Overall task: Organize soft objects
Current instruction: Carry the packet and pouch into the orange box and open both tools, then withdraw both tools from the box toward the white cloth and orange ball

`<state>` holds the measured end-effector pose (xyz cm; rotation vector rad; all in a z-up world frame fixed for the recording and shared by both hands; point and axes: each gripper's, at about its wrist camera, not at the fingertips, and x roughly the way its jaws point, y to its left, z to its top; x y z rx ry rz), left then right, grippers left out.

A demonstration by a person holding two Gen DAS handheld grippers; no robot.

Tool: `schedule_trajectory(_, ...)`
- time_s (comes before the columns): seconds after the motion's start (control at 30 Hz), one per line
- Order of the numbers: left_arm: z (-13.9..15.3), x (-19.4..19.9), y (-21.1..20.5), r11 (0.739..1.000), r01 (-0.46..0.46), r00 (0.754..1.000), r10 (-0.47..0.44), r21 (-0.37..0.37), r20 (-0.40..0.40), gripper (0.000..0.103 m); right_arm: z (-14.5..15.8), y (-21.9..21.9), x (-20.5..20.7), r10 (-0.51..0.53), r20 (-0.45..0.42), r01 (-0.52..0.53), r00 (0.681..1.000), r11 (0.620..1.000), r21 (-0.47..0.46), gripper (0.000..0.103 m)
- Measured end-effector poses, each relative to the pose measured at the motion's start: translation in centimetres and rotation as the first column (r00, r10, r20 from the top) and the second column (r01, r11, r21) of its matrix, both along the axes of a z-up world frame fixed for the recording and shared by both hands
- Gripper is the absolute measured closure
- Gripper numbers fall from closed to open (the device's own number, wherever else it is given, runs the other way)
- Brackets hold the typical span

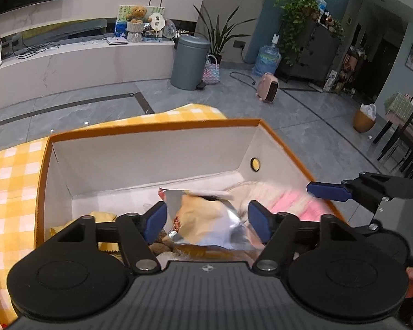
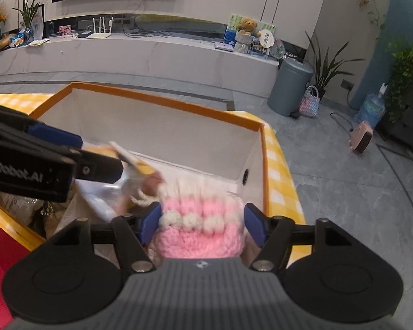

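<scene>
While both tongs gape wide, foil packet and pink knit crowd the box.

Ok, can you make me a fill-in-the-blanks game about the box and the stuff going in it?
1. The left hand-held gripper has a shiny ____ between its fingers.
2. The knitted item at the right hand-held gripper is white and ____.
3. The box has an ____ rim.
4. The box sits on a yellow and white ____ cloth.

Missing words: snack bag; pink; orange; checked
</scene>
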<state>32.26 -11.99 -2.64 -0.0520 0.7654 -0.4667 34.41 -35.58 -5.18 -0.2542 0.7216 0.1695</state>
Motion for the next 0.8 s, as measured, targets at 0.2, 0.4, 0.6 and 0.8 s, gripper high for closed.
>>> schedule_trajectory(0.2, 2.0, -0.8, 0.2, 1.000, -0.002, 1.000, 0.003, -0.022, 0.029, 0.017, 1.8, 0.2, -1.5, -0.013, 0.060, 0.015, 0.998, 0.999, -0.039, 0.023)
schedule_trajectory(0.4, 4.8, -3.3, 1.1, 0.998, 0.004, 0.996, 0.001, -0.058, 0.087, 0.017, 4.4, 0.5, -4.3, -0.023, 0.126, 0.026, 0.992, 0.999, -0.019, 0.021)
schedule_trajectory(0.6, 7.3, -7.9, 2.2, 0.998, -0.001, 0.981, 0.012, -0.058, 0.193, 0.017, 6.3, 1.7, -9.1, -0.022, 0.215, 0.021, 0.976, 1.000, 0.003, 0.017)
schedule_trajectory(0.8, 7.7, -13.3, 3.3, 0.999, -0.023, 0.954, 0.031, -0.030, 0.298, 0.017, 6.6, 3.1, -14.5, -0.021, 0.269, 0.007, 0.963, 0.999, 0.053, 0.017)
